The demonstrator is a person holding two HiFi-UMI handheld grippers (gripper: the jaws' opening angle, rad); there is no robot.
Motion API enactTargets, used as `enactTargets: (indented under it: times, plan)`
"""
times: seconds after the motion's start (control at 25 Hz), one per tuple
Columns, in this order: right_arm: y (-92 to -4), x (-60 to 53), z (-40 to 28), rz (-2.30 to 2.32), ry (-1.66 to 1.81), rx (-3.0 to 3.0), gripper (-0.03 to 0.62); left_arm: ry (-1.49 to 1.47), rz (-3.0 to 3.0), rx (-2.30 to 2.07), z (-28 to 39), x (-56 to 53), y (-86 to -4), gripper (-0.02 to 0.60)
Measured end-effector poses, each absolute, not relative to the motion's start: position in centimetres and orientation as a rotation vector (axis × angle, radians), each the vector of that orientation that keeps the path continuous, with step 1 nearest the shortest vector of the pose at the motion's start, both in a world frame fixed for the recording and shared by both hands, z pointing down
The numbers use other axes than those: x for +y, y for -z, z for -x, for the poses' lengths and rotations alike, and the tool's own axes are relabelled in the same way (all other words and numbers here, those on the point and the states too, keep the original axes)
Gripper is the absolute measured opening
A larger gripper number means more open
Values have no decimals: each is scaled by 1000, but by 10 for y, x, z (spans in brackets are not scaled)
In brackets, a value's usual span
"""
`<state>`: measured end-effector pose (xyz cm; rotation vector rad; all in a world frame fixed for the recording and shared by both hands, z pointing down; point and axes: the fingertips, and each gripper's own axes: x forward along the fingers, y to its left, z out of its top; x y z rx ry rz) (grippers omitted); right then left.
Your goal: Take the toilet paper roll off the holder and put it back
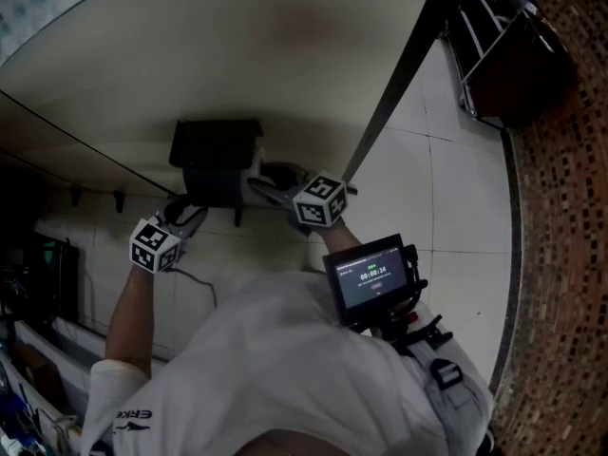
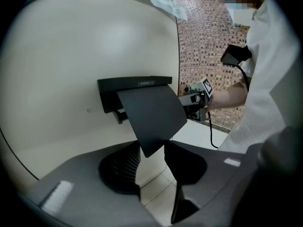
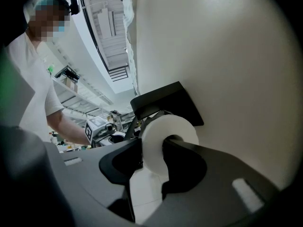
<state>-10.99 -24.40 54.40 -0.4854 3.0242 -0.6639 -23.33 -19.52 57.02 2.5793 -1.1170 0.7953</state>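
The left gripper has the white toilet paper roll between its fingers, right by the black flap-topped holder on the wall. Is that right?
No, it is the right gripper that has the white toilet paper roll between its fingers, right by the black flap-topped holder on the wall. The right gripper view shows it.

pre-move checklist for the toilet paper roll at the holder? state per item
1. cover flap lifted: ok, its corner sits between the open left tongs.
2. right tongs shut on toilet paper roll: ok, one jaw in the core.
3. roll seated on holder: cannot tell, mount hidden.
4. tongs clear of each other: ok, on opposite sides of the holder.
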Motion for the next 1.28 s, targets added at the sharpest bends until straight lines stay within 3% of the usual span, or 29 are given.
enactTargets:
  times: [0.72,1.04,1.28]
  plan:
    - [-537,-246,104,575,570,3067,246,-785,-2587,-1122,238,-198,-570,160]
    - [-543,-250,90,552,532,3131,361,-782,-2589,-1123,241,-199,-572,160]
    - [-553,-250,88,502,271,3366,339,-780,-2594,-1128,239,-197,-572,160]
